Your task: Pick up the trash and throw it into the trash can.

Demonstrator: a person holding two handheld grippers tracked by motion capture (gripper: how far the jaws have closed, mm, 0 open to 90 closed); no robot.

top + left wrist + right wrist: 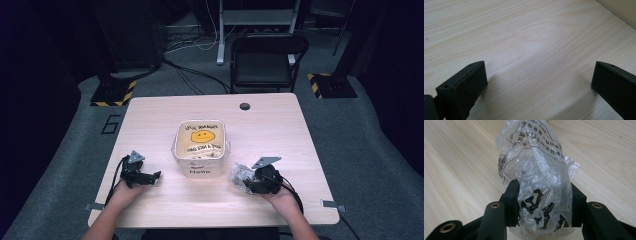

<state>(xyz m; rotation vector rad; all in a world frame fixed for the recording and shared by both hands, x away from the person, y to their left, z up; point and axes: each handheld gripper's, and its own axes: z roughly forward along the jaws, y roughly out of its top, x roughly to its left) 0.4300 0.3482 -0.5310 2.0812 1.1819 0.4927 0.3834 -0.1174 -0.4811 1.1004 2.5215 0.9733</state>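
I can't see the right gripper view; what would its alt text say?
A crumpled clear plastic bag with black printed characters is pinched between the two black jaws of the right gripper. Behind it lies a light wooden table.

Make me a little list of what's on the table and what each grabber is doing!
table: light wood table
middle: white tub with a yellow smiley on top
left gripper: open, nothing between its jaws, on the tub's left
right gripper: shut on a crinkly clear plastic bag with black print, on the tub's right
behind the table: black chair
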